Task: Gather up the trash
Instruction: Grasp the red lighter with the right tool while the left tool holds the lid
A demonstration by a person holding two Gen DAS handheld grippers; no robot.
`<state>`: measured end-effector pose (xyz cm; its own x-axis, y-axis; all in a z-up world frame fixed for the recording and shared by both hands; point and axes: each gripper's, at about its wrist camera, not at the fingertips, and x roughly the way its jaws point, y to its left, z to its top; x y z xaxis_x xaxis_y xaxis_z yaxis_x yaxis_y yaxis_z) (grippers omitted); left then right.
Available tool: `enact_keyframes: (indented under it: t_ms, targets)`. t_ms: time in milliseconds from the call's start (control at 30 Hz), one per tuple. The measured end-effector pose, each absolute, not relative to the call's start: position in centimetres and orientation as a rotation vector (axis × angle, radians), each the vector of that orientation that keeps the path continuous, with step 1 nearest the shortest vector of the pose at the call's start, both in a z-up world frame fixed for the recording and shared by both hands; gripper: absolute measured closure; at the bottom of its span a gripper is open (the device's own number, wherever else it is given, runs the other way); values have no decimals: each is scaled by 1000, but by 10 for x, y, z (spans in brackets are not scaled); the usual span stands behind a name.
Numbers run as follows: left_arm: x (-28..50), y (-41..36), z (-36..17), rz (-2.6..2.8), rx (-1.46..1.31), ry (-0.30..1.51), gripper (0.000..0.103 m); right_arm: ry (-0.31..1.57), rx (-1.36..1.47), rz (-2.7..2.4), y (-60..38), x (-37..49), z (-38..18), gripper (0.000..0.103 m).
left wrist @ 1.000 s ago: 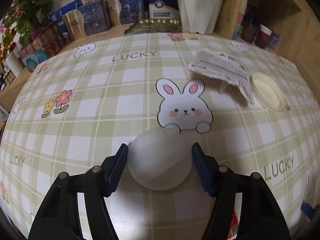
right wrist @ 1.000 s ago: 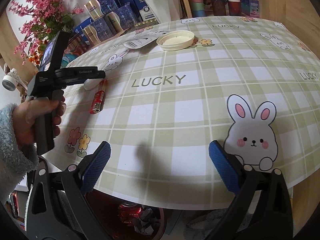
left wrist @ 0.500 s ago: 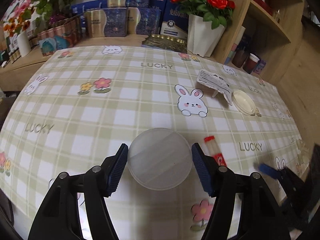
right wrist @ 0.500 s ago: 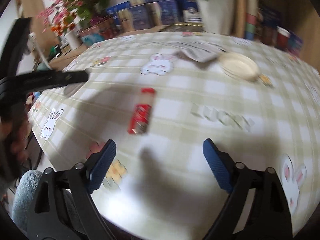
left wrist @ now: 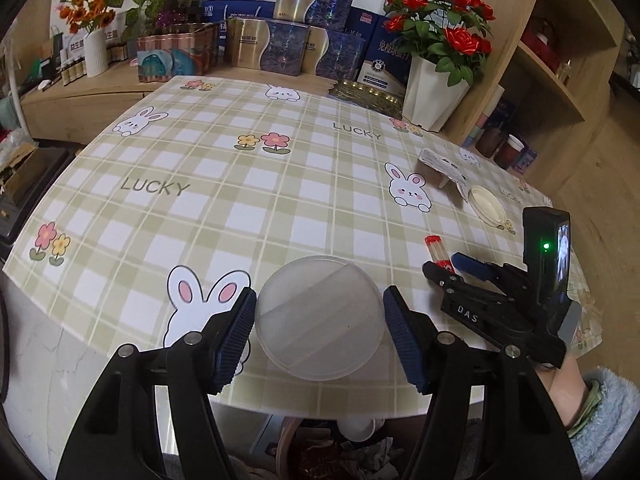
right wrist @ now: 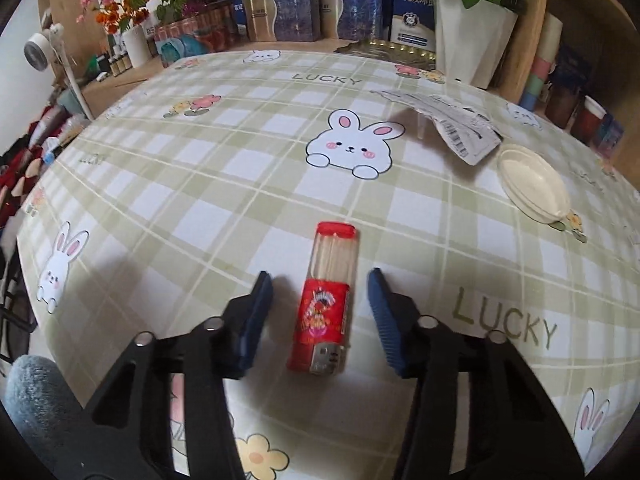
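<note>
My left gripper (left wrist: 319,319) is shut on a round frosted plastic lid (left wrist: 320,316) and holds it above the table's near edge. My right gripper (right wrist: 319,300) is open, its fingers on either side of a red toothpick tube (right wrist: 326,300) that lies on the checked tablecloth (right wrist: 240,184). The right gripper (left wrist: 448,268) also shows in the left wrist view, by the tube (left wrist: 437,249). A crumpled paper label (right wrist: 448,120) and a white lid (right wrist: 534,186) lie farther back on the right.
A trash bin (left wrist: 332,448) with scraps stands on the floor below the table's near edge. A white vase of roses (left wrist: 434,92), gift boxes (left wrist: 280,48) and a gold tray (left wrist: 366,94) line the table's far side. Wooden shelves (left wrist: 552,60) stand on the right.
My left gripper has pulled back with the lid, toward the table's near edge. My right gripper has moved in over the red tube, which now lies between its open fingers.
</note>
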<state>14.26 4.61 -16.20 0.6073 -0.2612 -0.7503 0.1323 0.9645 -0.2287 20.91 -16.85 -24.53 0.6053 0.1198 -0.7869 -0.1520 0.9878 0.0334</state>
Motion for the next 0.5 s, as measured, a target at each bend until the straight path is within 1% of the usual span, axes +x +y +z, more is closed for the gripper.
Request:
enact_keyframes:
  t_ms: [67,267,500]
  targets:
    - [136,49,-162,-235,-161,882,39,903,-40,155,-169,205,-246,75]
    - [120,52,-167,-243,-183,891,39,908,-15,162,-170,183,-244,76]
    - [97,57,-165,-248,-179,892,39,854,51,189,-177,144,-224,76]
